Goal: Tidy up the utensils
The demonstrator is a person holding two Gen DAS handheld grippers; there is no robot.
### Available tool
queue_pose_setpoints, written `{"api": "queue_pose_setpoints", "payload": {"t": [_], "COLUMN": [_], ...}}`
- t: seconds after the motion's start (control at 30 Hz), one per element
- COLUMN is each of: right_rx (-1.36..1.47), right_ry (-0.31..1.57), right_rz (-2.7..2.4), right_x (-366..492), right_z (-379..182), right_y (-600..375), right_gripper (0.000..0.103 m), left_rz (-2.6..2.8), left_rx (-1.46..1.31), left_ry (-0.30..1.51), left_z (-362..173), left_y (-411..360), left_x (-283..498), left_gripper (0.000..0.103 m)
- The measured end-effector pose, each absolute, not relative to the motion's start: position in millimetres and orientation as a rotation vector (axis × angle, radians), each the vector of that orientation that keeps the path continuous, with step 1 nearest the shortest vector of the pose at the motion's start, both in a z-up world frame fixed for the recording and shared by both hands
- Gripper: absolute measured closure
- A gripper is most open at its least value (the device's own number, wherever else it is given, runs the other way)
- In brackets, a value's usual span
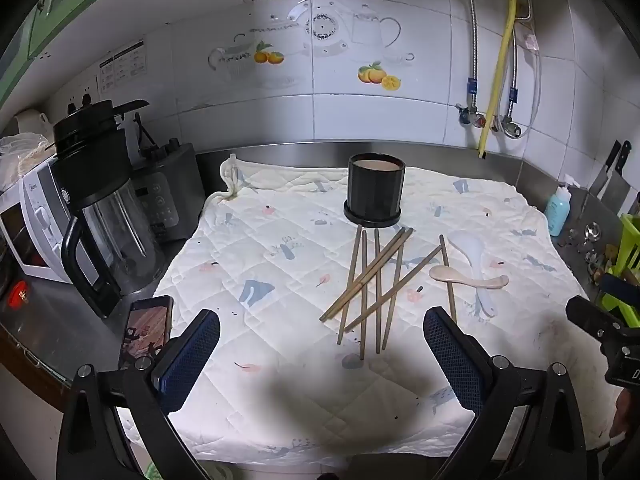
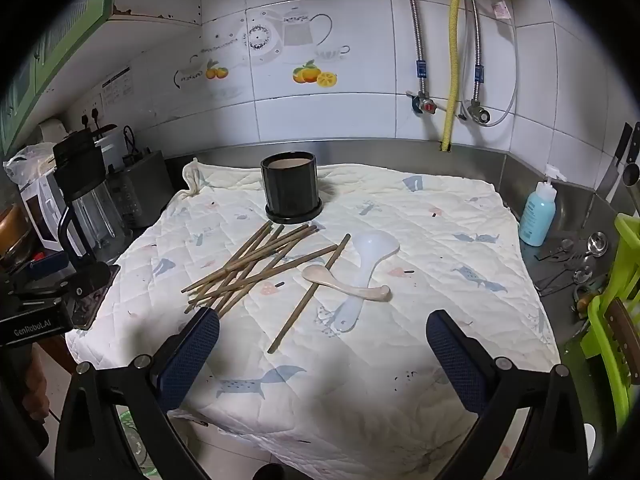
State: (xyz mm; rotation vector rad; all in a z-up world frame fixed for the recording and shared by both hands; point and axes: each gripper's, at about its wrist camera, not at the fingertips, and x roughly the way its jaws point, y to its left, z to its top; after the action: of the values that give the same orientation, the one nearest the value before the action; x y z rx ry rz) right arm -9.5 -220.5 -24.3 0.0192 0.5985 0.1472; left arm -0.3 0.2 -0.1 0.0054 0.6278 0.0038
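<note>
Quilted cloth [image 1: 280, 208] covers the surface; ahead of both wide, empty claws [image 1: 320, 344] [image 2: 322, 344], chopsticks [image 1: 372, 284] and spoons [image 2: 352, 286] lie outside the black holder [image 1: 375, 194]; nothing is sorted yet.

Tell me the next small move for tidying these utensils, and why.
Probably lower the right gripper onto the lone chopstick. Both grippers are open and empty, that stick lies apart from the pile, and the black holder stands upright behind.

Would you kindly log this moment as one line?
stage: start | left claw: open, empty | right claw: open, empty | chopsticks, two spoons: loose on cloth | black holder: upright
</note>
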Motion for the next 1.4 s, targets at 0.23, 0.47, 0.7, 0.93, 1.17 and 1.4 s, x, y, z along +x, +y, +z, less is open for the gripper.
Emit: {"api": "queue_pose_setpoints", "payload": {"t": [0.23,0.47,0.7,0.93,1.17,1.4], "right_rx": [0.018,0.029,0.025,0.016,0.017,0.016], "right_ry": [0.598,0.597,0.599,0.599,0.599,0.602], "right_rz": [0.147,0.158,0.159,0.165,0.164,0.172], "right_x": [-8.8,-5.1,-3.3,-1.6,-0.8,-0.6], "right_z": [-24.9,-23.9,-25.5,-25.1,-25.3,-26.3], "right_y": [-220.8,-223.9,-218.0,-214.3,-213.7,-213.3], "right_gripper": [0.000,0.000,0.000,0.000,0.000,0.000], "left_rz": [0.014,0.024,0.022,0.020,0.022,0.020], "left_rx": [0.040,0.044,0.030,0.025,0.026,0.028], "left_ry": [0.630,0.625,0.633,0.634,0.632,0.633], "left_z": [-4.1,-4.8,-4.7,-6.0,-5.1,-5.5], "left_y": [-10.3,-7.7,-1.3,1.2,0.1,-1.0], "left_x": [0.3,1.1,2.2,1.9,4.1,4.4], "left_gripper": [0.000,0.000,0.000,0.000,0.000,0.000]}}
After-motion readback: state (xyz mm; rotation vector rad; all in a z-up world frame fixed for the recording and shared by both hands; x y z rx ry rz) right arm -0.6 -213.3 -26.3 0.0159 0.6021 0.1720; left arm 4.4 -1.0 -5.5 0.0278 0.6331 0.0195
